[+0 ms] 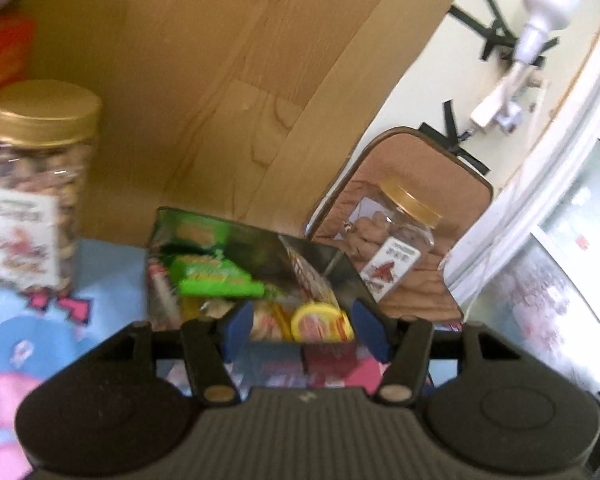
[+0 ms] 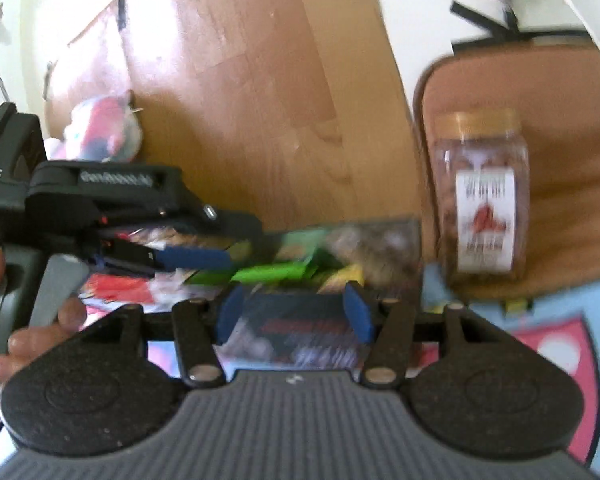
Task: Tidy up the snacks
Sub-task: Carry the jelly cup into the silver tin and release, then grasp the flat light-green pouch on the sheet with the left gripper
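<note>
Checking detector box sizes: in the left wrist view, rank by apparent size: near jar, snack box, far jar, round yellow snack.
1. Snack box
2. Near jar, boosted by closeness to the camera
3. Far jar
4. Round yellow snack

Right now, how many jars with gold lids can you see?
2: one jar stands left of the snack box, another jar leans on the brown cushion at right. More may be hidden.

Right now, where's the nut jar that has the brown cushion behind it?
In the right wrist view the nut jar stands upright at the right, against the brown cushion, just right of the clear snack bin.
</note>
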